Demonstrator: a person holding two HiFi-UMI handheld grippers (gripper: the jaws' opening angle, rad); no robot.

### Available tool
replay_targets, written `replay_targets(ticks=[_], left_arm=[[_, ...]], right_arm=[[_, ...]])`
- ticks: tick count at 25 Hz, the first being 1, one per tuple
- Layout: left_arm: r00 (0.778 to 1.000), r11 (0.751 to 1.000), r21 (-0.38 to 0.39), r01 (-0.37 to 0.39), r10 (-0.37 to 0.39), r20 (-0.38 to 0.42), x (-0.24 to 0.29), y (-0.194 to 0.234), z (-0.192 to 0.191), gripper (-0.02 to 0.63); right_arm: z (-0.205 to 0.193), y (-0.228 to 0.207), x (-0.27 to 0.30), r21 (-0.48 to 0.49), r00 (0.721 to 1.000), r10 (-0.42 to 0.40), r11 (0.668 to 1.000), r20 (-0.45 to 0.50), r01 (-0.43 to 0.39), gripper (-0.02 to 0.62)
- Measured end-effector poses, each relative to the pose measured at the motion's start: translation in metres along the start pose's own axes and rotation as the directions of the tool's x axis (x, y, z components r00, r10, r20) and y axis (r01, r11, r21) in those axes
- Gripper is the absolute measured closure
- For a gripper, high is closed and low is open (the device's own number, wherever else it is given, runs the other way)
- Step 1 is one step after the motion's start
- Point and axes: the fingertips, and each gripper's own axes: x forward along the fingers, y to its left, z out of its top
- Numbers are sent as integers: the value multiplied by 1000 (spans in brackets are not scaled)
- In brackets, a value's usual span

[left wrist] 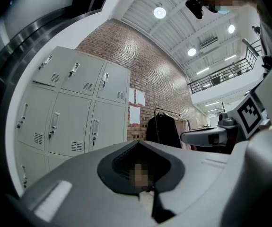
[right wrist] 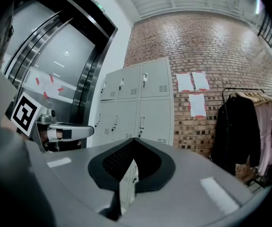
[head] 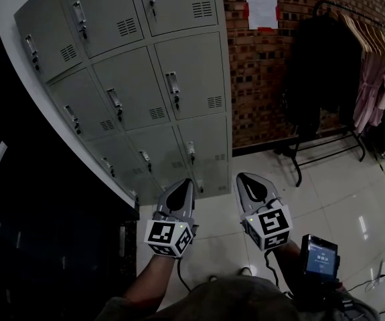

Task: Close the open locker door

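The grey locker bank point(head: 145, 79) stands against the brick wall, and every door I can see lies flush with its front. It also shows in the left gripper view as lockers point(left wrist: 74, 108) and in the right gripper view as lockers point(right wrist: 136, 103). My left gripper point(head: 187, 182) and right gripper point(head: 243, 177) hang side by side in the air. They point at the bottom row and stay short of the doors. Both are shut with nothing between the jaws, as seen at the left gripper point(left wrist: 138, 143) and right gripper point(right wrist: 135, 140).
A clothes rack point(head: 353, 65) with dark coats and pink garments stands at the right on the glossy tiled floor point(head: 326, 192). Paper sheets point(head: 261, 7) are taped to the brick wall. A dark panel point(head: 38, 233) lies left of the lockers. A small screen device point(head: 319, 256) sits by the right arm.
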Motion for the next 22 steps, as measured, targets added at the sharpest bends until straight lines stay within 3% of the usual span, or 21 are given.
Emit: replay_targets(ticks=[22], left_arm=[[1000, 1000, -2, 19, -19, 8, 21, -14, -8, 617]], right_arm=[[-1, -15, 7, -37, 1000, 21, 999, 8, -21, 596]])
